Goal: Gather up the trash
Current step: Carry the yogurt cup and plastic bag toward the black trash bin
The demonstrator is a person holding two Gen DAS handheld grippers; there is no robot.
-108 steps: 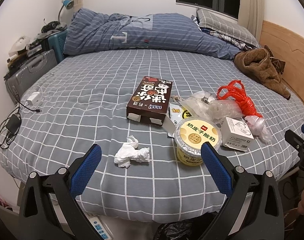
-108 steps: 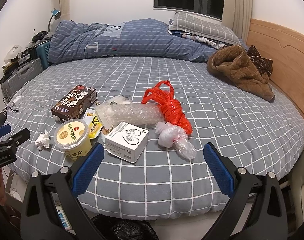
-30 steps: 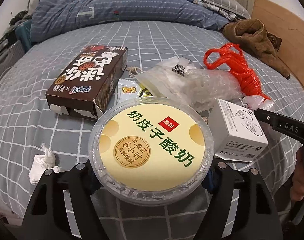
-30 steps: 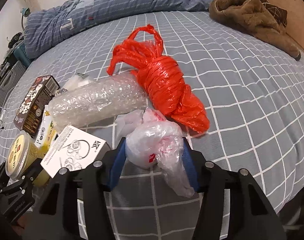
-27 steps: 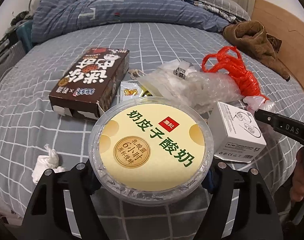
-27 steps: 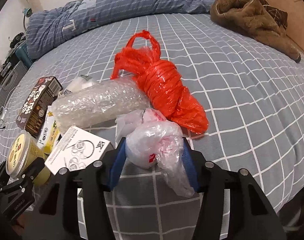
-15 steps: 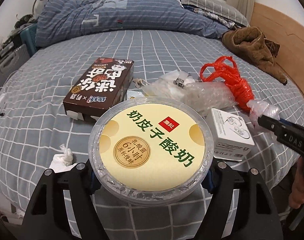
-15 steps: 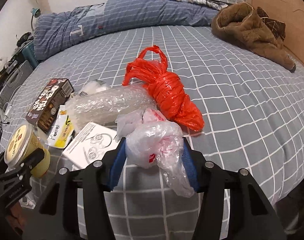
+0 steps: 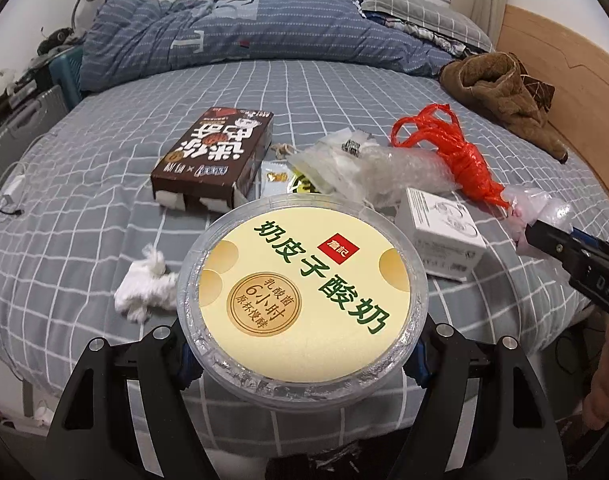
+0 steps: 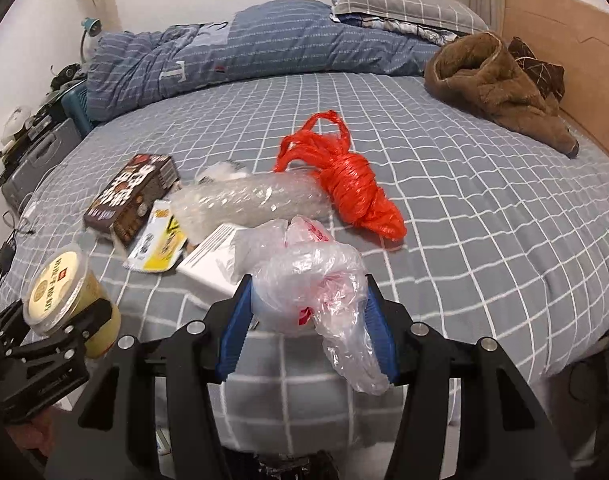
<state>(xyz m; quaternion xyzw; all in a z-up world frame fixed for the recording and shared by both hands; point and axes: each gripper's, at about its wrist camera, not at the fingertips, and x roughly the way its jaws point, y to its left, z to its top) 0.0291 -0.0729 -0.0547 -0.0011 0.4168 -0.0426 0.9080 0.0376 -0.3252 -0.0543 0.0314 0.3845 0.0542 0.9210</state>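
The left hand-held gripper clamps a round yellow-lidded plastic yogurt tub above the grey checked bed; only its view shows the crumpled white tissue. The right hand-held gripper pinches a crumpled clear plastic bag.

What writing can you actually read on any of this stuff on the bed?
"奶皮子酸奶", "6小时", red tag "詹記": lid of the yogurt tub.
"T": blue duvet.
"DAS", cut off: right gripper.
Brown snack box: large characters upside down, unclear.
White box: print too small.
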